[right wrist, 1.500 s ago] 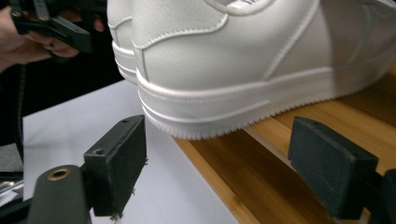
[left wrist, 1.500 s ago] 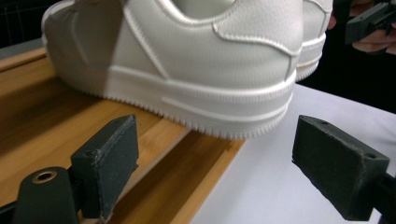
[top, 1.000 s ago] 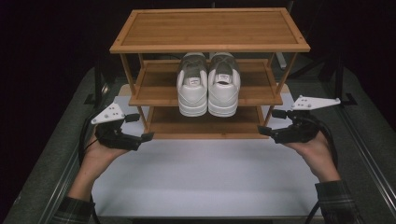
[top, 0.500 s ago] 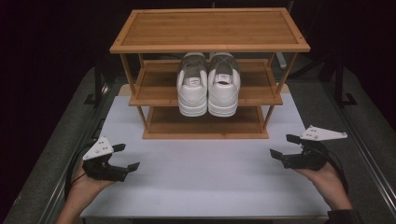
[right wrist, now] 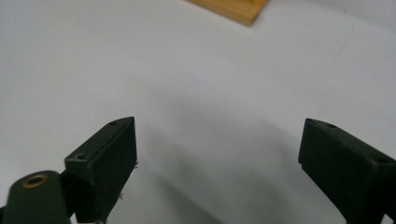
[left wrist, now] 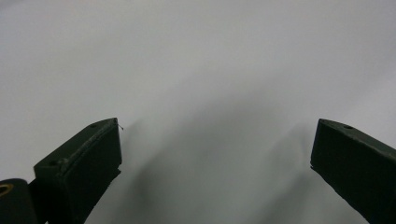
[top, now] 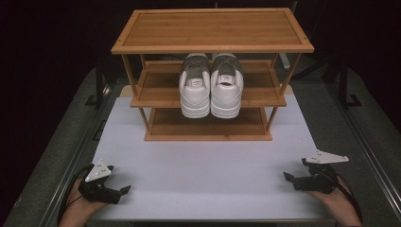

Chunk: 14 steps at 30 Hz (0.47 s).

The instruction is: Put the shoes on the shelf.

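A pair of white sneakers (top: 211, 87) stands heels toward me on the middle shelf of a three-tier bamboo rack (top: 213, 42) at the back of the white table mat (top: 203, 165). My left gripper (top: 124, 190) rests low at the mat's front left corner; its jaws have just been opening and stand wide with nothing between them (left wrist: 215, 149). My right gripper (top: 289, 177) sits low at the front right corner, open and empty (right wrist: 217, 149). A corner of the rack (right wrist: 233, 9) shows at the top of the right gripper view.
Dark grey table edges with metal rails (top: 80, 156) run along both sides of the mat. The rack's top and bottom shelves are bare. White mat stretches between the rack and the two grippers.
Both hands have drawn back from the rack's lower corners toward the front of the mat and sunk down to it, left to the front left, right to the front right.
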Motion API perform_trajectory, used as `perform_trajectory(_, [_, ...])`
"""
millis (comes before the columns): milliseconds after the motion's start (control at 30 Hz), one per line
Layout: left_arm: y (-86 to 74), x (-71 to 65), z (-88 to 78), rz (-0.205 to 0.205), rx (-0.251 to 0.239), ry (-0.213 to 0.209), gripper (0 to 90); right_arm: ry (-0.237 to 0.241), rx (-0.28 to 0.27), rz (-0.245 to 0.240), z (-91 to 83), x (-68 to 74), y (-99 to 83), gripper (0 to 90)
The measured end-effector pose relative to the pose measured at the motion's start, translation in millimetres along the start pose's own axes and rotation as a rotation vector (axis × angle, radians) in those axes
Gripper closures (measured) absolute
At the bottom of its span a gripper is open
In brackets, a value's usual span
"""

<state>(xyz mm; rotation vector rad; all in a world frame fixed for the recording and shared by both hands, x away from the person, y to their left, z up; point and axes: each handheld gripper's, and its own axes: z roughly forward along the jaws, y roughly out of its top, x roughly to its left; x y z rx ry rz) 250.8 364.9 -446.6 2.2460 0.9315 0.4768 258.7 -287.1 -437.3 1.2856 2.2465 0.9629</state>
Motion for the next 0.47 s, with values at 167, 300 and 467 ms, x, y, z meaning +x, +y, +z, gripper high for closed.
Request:
perform_trajectory(167, [-3.3, 1.5, 1.0, -0.021, -0.014, -0.016, 1.6, -0.040, 0.049, -0.014, 5.2, -1.0, -12.5, 10.7])
perform_trajectory(300, [-3.3, 4.6, 2.2, -0.045, -0.003, -0.038, 1.6, -0.021, 0.026, 0.031, 7.1, -5.1, -19.7, 9.5])
perform_trajectory(467, [-3.3, 5.0, 2.2, -0.048, -0.002, -0.040, 1.6, -0.025, 0.026, 0.026, 7.1, -4.6, -20.0, 9.5])
